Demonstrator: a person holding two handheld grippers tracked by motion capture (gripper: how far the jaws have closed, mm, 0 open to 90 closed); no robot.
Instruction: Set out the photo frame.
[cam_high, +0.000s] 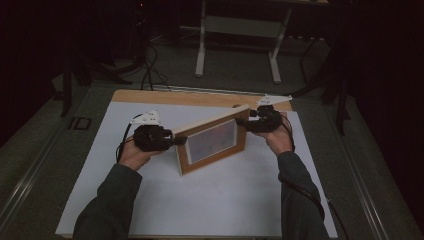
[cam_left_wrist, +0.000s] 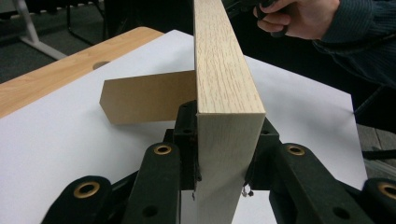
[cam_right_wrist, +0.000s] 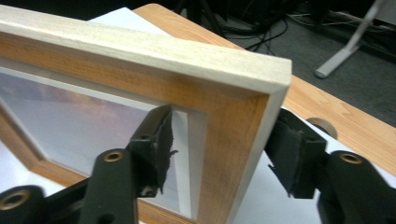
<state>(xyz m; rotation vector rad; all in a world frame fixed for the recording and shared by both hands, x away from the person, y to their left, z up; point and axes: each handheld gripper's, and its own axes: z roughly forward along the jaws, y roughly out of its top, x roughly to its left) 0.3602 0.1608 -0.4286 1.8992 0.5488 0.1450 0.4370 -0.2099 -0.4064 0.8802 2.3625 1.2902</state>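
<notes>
Forearms come in from six o'clock, and both hands meet at a wooden picture frame (cam_high: 212, 140) standing on edge mid-bench. At nine o'clock, the left tool (cam_high: 176, 141) is clamped hard on the frame's end: in the left gripper view its pads squeeze both faces of the pale wood, jaws part-way closed to the frame's thickness. That looks like the anchoring grip, keeping the frame upright on the white sheet (cam_high: 210, 200) that covers the bench (cam_high: 150, 96).

At two o'clock, the right tool (cam_high: 246, 121) straddles the upper far corner. In the right gripper view its jaws stand wide, one pad in front of the glass, the other off behind the back edge, neither pressing. My read: it is letting go, or lining up a fresh bite.

Behind the frame, a brown easel flap (cam_left_wrist: 149, 96) sticks out from its back at eleven o'clock, likely the leg meant to prop it. Beyond the bench, at twelve o'clock, a grey table stand (cam_high: 237, 40) and floor cables (cam_high: 150, 70) sit well clear.
</notes>
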